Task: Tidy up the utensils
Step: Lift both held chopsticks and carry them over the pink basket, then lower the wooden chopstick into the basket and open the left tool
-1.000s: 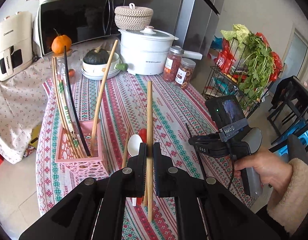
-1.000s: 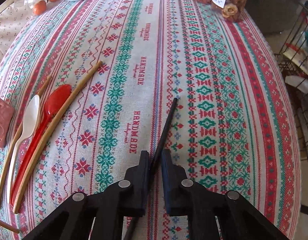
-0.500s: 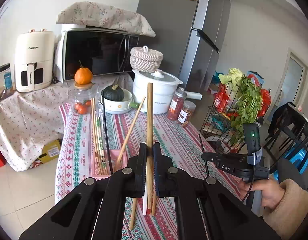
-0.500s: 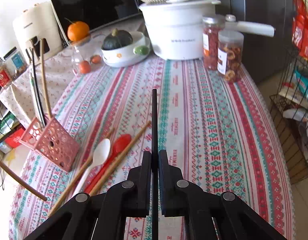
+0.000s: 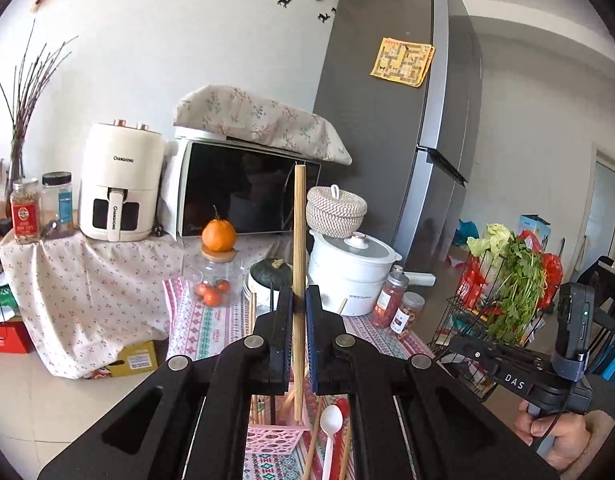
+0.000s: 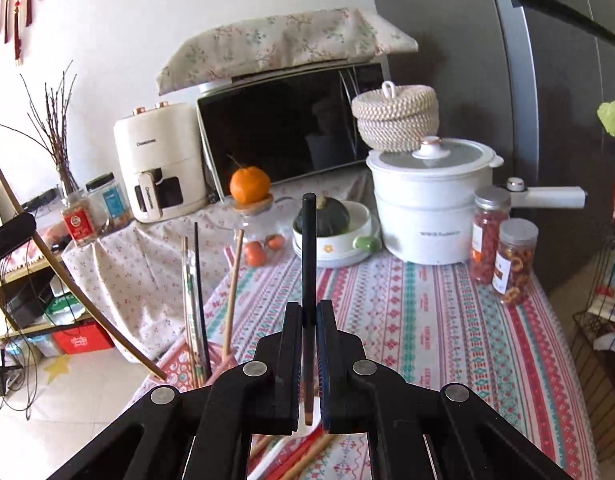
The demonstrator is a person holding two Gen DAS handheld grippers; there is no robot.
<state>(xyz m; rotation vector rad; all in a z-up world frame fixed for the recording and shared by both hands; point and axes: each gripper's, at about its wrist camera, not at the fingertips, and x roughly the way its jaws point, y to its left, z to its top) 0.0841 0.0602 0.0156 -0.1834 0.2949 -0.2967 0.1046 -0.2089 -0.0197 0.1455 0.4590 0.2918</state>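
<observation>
My left gripper (image 5: 298, 304) is shut on a light wooden chopstick (image 5: 299, 232) that stands upright, its lower end over the pink perforated holder (image 5: 273, 438). A white spoon (image 5: 330, 428), a red spoon (image 5: 343, 406) and more wooden chopsticks lie on the tablecloth beside the holder. My right gripper (image 6: 309, 316) is shut on a black chopstick (image 6: 309, 248), also upright and raised above the table. In the right wrist view the pink holder (image 6: 179, 364) sits low on the left with several chopsticks (image 6: 195, 300) standing in it. The left-held chopstick (image 6: 67, 276) slants across that view's left side.
At the table's far end stand a white pot (image 6: 431, 208), a bowl with a green squash (image 6: 331, 232), two snack jars (image 6: 501, 252) and a glass jar topped by an orange (image 6: 249, 186). Behind are a microwave (image 5: 243, 196), an air fryer (image 5: 121, 188) and a fridge (image 5: 403, 140). A vegetable rack (image 5: 503, 292) stands to the right.
Both grippers rose and tilted up from the tablecloth, each keeping its chopstick. The black chopstick was lifted off the cloth. The views now take in the appliances and wall.
</observation>
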